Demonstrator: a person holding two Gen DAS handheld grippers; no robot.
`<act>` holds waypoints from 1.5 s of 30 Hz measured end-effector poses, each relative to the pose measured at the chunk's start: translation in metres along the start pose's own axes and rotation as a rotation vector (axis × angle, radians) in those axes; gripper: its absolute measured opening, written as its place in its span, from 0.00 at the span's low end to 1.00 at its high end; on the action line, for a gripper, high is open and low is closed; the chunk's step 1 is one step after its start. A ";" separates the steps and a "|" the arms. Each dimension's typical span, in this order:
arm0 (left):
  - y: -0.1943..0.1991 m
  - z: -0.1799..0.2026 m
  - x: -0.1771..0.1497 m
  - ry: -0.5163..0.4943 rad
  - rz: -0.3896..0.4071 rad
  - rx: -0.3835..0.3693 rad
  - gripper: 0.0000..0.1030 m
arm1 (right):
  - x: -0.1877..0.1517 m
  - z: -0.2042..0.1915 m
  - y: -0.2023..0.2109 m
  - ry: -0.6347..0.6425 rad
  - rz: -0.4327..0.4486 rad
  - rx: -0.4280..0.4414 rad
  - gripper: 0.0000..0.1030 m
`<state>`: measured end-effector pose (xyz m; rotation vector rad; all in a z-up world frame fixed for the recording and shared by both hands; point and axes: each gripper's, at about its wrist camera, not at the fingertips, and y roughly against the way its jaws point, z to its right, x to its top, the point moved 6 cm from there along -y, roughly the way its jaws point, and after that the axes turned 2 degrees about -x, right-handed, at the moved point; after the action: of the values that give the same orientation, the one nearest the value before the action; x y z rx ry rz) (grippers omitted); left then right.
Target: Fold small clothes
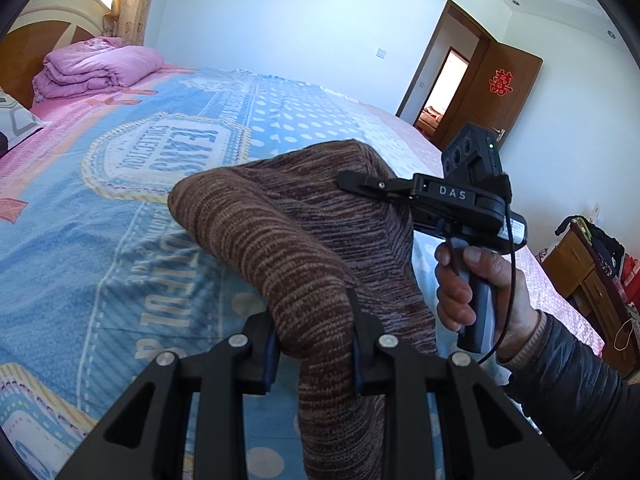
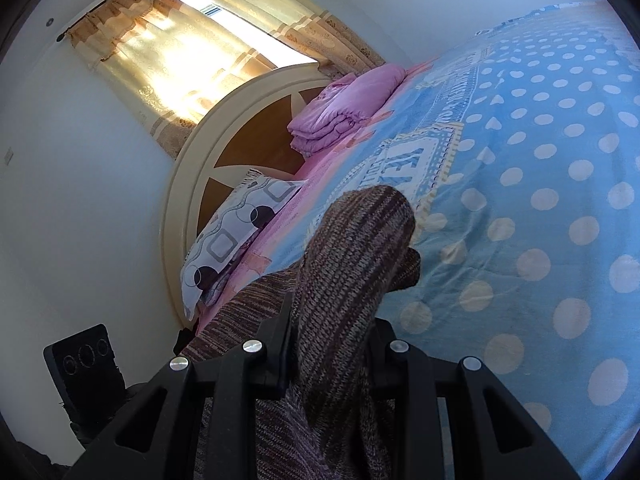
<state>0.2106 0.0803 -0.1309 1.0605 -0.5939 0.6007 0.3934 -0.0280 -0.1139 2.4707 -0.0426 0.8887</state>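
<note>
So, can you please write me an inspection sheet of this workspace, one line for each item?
Surface: bed with blue dotted blanket.
Job's things: brown striped knit garment, lifted, bunched between both grippers.
Clutter: folded pink quilt and patterned pillow near the headboard.
Grippers: left gripper shut on the knit; right gripper shut on the knit.
Cables: black cable hangs from the right gripper's handle.
Surroundings: curtained window, open wooden door, wooden cabinet.
</note>
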 end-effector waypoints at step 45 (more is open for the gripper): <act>-0.004 -0.047 -0.070 0.083 -0.090 0.075 0.29 | -0.032 0.009 -0.088 -0.014 -0.158 -0.077 0.26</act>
<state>0.1726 0.1107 -0.1998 1.1206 -0.4519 0.5892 0.3912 0.0394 -0.1789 2.3712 0.1099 0.7878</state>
